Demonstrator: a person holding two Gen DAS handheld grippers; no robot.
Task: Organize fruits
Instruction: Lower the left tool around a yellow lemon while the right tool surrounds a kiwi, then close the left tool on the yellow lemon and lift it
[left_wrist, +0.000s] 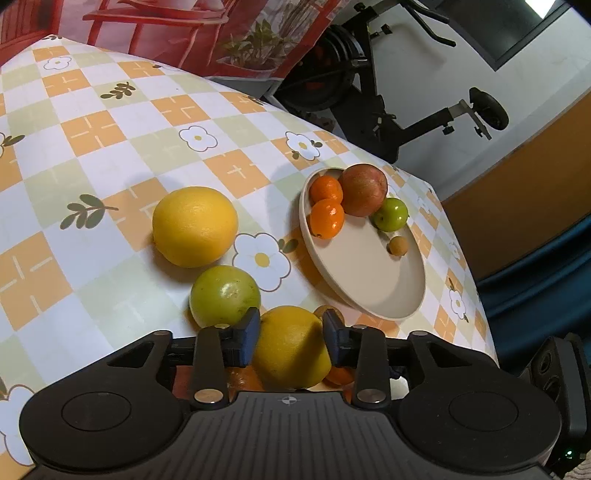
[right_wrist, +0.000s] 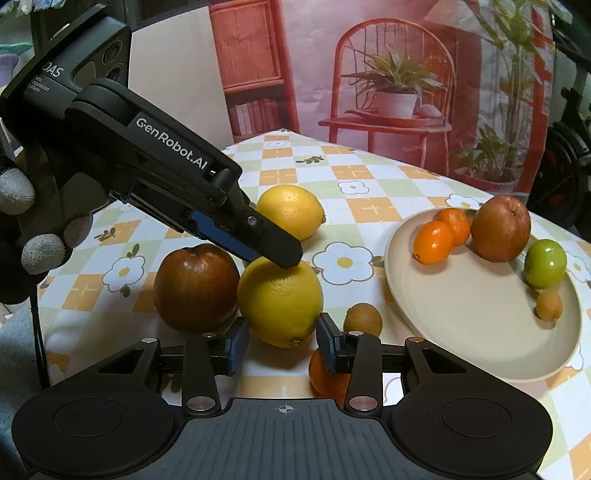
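A yellow lemon (left_wrist: 291, 350) (right_wrist: 280, 299) lies on the checked tablecloth. My left gripper (left_wrist: 291, 330) (right_wrist: 286, 258) comes down on its top, jaws narrowly apart and flanking the crown; I see no squeeze. My right gripper (right_wrist: 282, 343) is open just in front of the same lemon, and its right finger stands over a small orange (right_wrist: 327, 374). Around it lie a second lemon (left_wrist: 195, 226) (right_wrist: 290, 211), a green fruit (left_wrist: 223, 295), a dark red apple (right_wrist: 195, 288) and a small tan fruit (right_wrist: 362, 319). The beige plate (left_wrist: 369, 280) (right_wrist: 461, 325) holds two small oranges, a red apple, a green fruit and a tan fruit.
The table's edge runs close behind the plate, with an exercise bike (left_wrist: 373, 85) beyond it. A printed backdrop (right_wrist: 388, 74) stands at the far side. A gloved hand (right_wrist: 22, 221) holds the left gripper at the left of the right wrist view.
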